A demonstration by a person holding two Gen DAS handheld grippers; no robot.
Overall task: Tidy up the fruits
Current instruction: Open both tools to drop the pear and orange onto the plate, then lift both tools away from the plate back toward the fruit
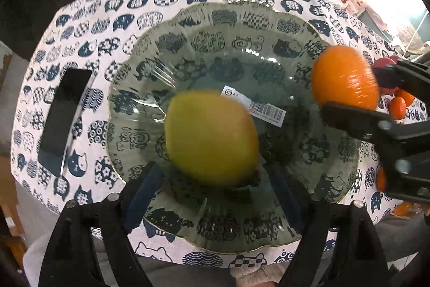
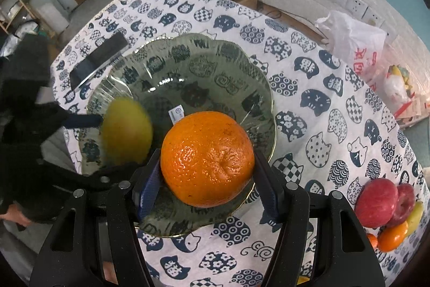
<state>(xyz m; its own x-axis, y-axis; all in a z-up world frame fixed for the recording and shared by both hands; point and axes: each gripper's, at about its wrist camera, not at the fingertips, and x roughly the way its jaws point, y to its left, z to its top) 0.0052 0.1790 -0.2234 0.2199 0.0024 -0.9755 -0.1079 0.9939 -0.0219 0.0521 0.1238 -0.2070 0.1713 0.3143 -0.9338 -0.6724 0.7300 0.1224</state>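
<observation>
A green glass plate (image 1: 268, 26) (image 2: 215, 66) with a scalloped rim lies on the cat-print tablecloth. My left gripper (image 1: 212, 168) is shut on a yellow-green mango (image 1: 211, 137), held over the plate; it also shows in the right wrist view (image 2: 126, 129). My right gripper (image 2: 207, 166) is shut on an orange (image 2: 207, 158), held over the plate's near right edge; in the left wrist view the orange (image 1: 345, 77) is blurred at the right.
A pile of fruit (image 2: 384, 209) with red apples and small oranges lies on the cloth at the right. A black phone (image 1: 63, 117) (image 2: 99, 58) lies left of the plate. White plastic bags (image 2: 354, 42) stand at the back by the wall.
</observation>
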